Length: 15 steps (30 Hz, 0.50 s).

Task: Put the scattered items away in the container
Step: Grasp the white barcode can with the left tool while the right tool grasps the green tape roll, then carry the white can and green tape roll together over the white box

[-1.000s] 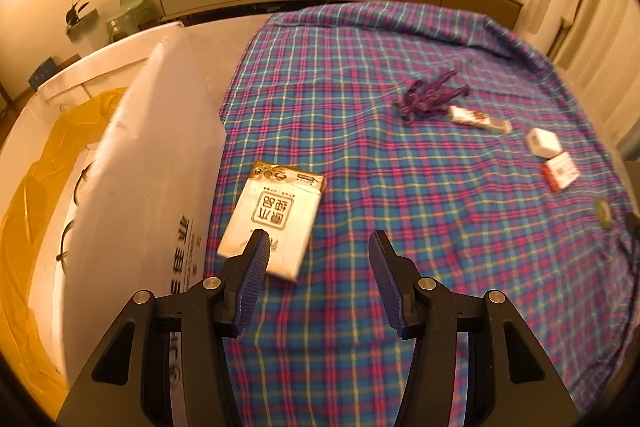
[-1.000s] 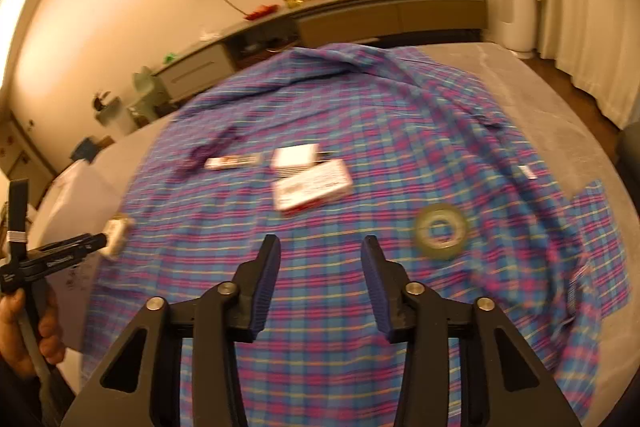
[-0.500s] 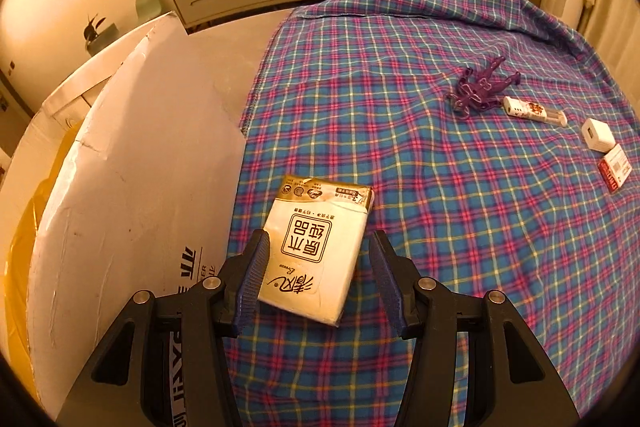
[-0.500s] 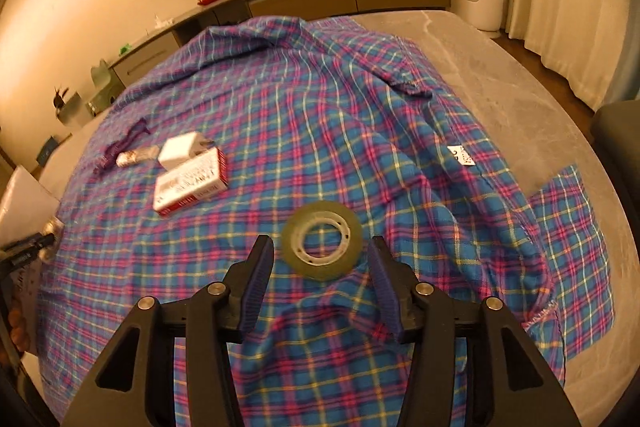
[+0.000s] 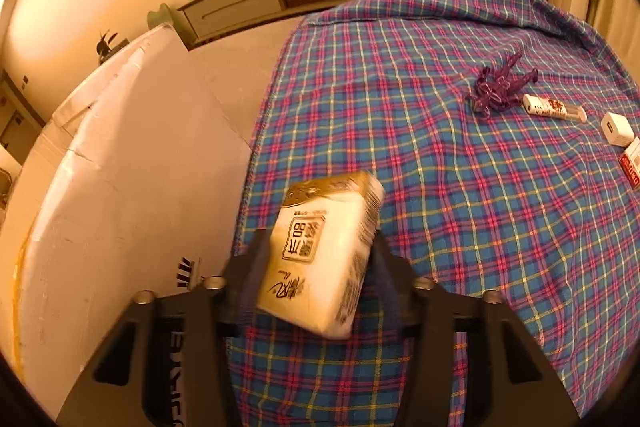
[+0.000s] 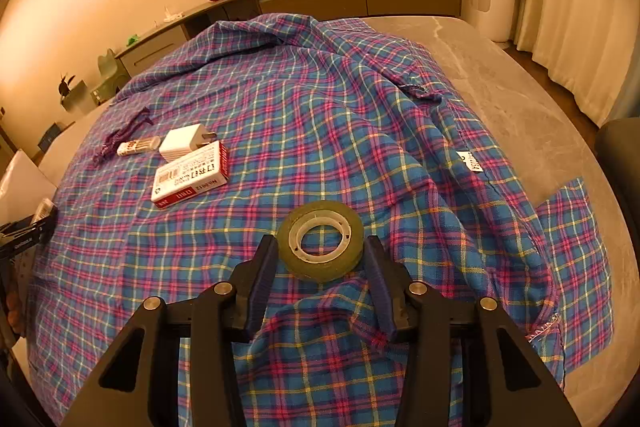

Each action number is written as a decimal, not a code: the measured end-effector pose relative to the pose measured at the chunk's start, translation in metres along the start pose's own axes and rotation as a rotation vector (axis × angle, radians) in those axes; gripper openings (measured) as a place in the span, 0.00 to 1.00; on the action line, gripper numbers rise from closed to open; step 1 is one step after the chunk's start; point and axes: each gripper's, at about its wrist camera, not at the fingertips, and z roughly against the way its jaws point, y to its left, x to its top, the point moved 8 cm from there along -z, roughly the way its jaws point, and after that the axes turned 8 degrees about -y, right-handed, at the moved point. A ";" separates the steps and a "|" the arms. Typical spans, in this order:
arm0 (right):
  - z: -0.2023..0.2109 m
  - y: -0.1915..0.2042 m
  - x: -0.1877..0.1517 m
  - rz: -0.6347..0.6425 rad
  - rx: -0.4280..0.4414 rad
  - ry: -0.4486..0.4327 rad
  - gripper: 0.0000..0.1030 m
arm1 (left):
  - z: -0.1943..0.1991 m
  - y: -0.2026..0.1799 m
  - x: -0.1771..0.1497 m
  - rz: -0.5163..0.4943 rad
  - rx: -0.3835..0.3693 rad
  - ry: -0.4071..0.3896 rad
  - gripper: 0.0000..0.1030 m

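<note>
The tissue pack sits between the two fingers of the left gripper, near the left edge of the plaid cloth, and its far end looks a little raised and blurred. The jaws of this gripper are closing and both pads already lie against the sides of the pack. Just beside it, past the cloth's edge, stands the white cardboard box with its flap up. The roll of tape lies flat on the cloth near its front edge, between the fingers of the right gripper. These jaws are also closing, but a thin gap shows on each side of the roll, so they do not press on it. Further toward the far left part of the cloth lie a red and white box, a white charger, a small tube and a purple clip bundle, all close together.
</note>
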 end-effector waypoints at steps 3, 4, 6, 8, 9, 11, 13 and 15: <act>-0.001 0.002 0.000 -0.015 0.026 0.002 0.44 | 0.003 0.004 0.004 0.002 0.010 -0.013 0.30; 0.000 0.003 0.001 -0.018 0.032 0.000 0.44 | 0.004 0.004 0.005 0.001 0.013 -0.015 0.28; 0.003 0.003 0.002 -0.023 0.038 -0.009 0.44 | 0.007 0.005 0.006 0.005 0.014 -0.019 0.25; 0.008 0.004 0.004 -0.027 0.048 -0.022 0.43 | 0.012 0.003 0.007 0.012 0.002 -0.022 0.23; 0.010 0.004 0.005 -0.027 0.052 -0.028 0.43 | 0.016 0.002 0.006 0.016 -0.006 -0.024 0.23; 0.015 0.007 0.006 -0.025 0.066 -0.036 0.43 | 0.025 -0.003 0.005 0.021 -0.024 -0.029 0.23; 0.019 0.012 0.006 -0.024 0.081 -0.040 0.42 | 0.035 -0.008 0.004 0.029 -0.047 -0.032 0.22; 0.023 0.016 0.005 -0.020 0.093 -0.040 0.42 | 0.045 -0.014 0.003 0.037 -0.074 -0.033 0.22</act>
